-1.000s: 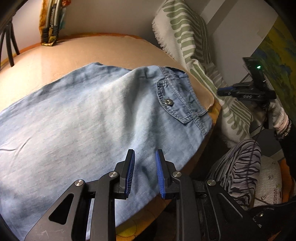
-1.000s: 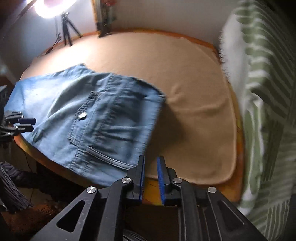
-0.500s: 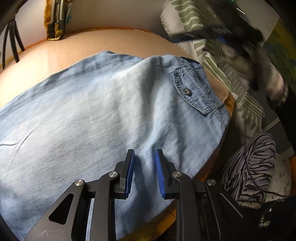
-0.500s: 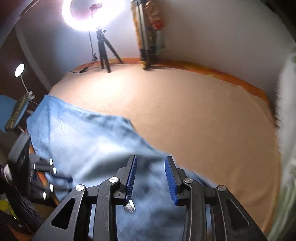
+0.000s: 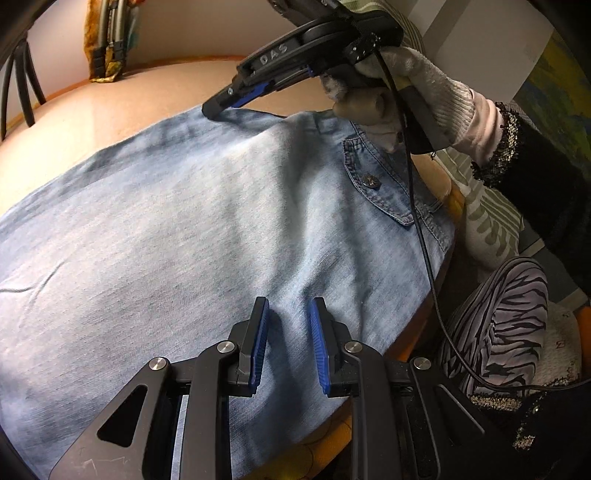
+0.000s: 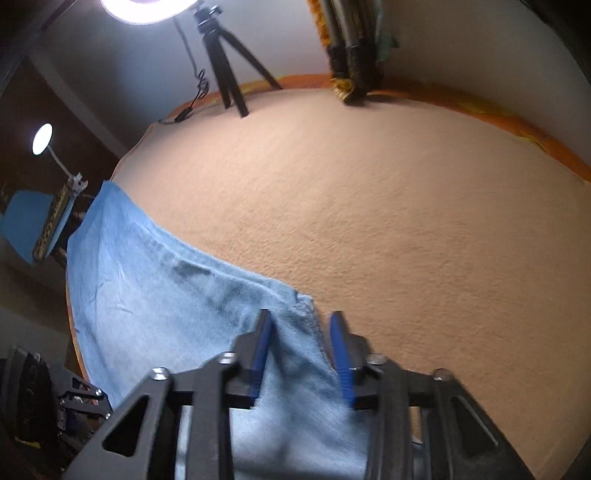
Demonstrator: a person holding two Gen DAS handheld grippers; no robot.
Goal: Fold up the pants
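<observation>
**A:** Where do the pants lie, and how do my claws stand?

**B:** The pants (image 5: pixel 207 236) lie flat on the tan-covered desk (image 6: pixel 388 206), waistband to the right, near edge overhanging the desk's near rim. Left claw (image 5: pixel 286 343): blades slightly apart above the denim near that rim, nothing between the pads. Right claw (image 6: pixel 301 354): at the far waist corner, jaws closing, the corner's edge lying between the blades; I cannot tell whether the pads yet press on it.

**B:** What might fail from here?

**A:** I judge three risks. The right claw may catch one layer only, so the fold drags the top cloth and leaves the lower layer behind. It may also shut on the desk covering together with the denim. And the trailing cable (image 5: pixel 417 206) crosses the pocket (image 5: pixel 380 188); it could snag the cloth as I lift.

**B:** What does each view add?

**A:** The left wrist view alone shows the gloved hand (image 5: pixel 402 96) carrying the right claw, the pocket button and the cable. The right wrist view alone shows the denim edge between the blades, the bare far desk, the tripod (image 6: pixel 225 62) and the ring light (image 6: pixel 147 7).
</observation>
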